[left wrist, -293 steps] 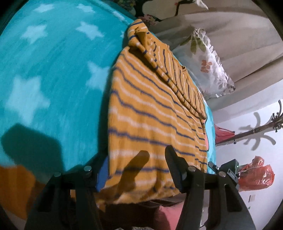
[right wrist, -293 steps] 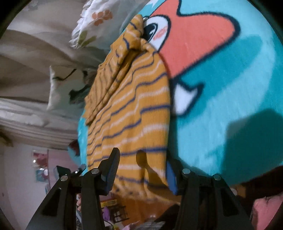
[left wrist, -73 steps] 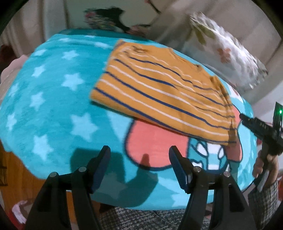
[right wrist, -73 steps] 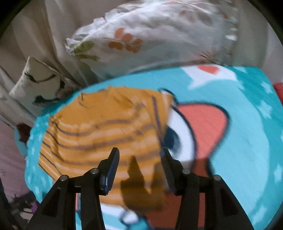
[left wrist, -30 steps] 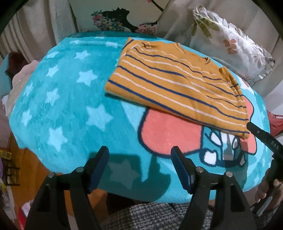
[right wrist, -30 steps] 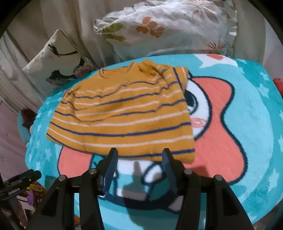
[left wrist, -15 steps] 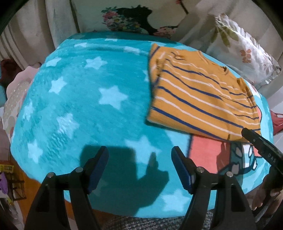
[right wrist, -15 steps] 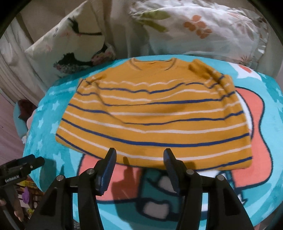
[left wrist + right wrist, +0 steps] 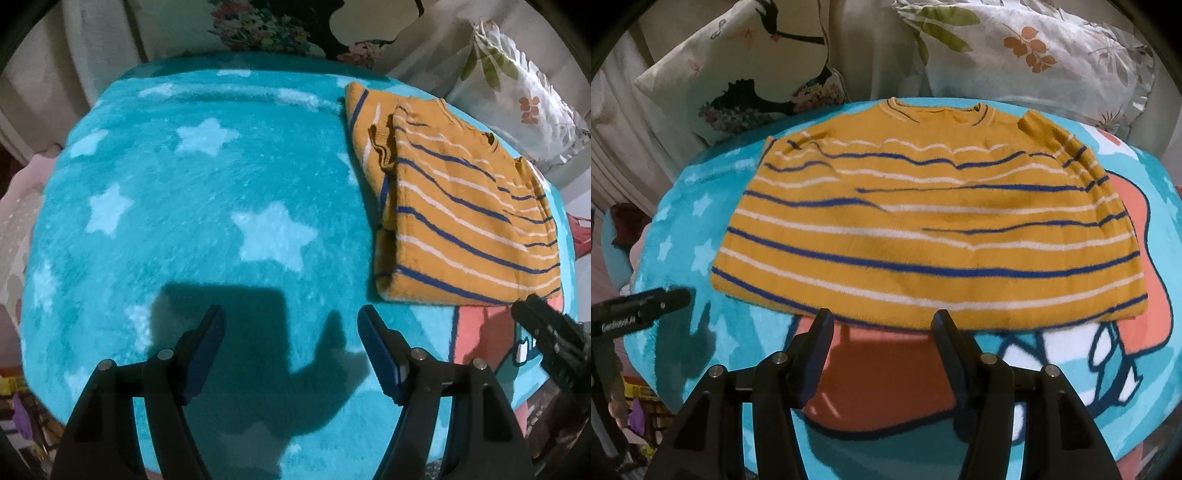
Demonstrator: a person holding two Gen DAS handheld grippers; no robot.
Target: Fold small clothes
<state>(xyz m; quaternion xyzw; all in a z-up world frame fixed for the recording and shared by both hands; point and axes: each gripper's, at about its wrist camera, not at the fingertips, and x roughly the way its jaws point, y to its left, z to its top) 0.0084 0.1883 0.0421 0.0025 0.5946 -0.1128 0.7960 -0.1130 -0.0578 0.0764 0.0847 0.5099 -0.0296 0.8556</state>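
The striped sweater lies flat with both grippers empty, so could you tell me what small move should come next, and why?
Probably lower the right gripper onto the near hem of the striped sweater: its open jaws hang just short of that edge, while the left gripper is open over bare blanket.

The left gripper (image 9: 291,317), black-framed with blue-padded fingers (image 9: 376,343), hung pointed steeply downward, jaws spread wide with nothing between them. The right gripper (image 9: 881,323), of the same black build, also tipped downward, its jaws apart and empty, a little narrower than the left's. Each showed at the edge of the other's view, right (image 9: 550,339), left (image 9: 639,308).
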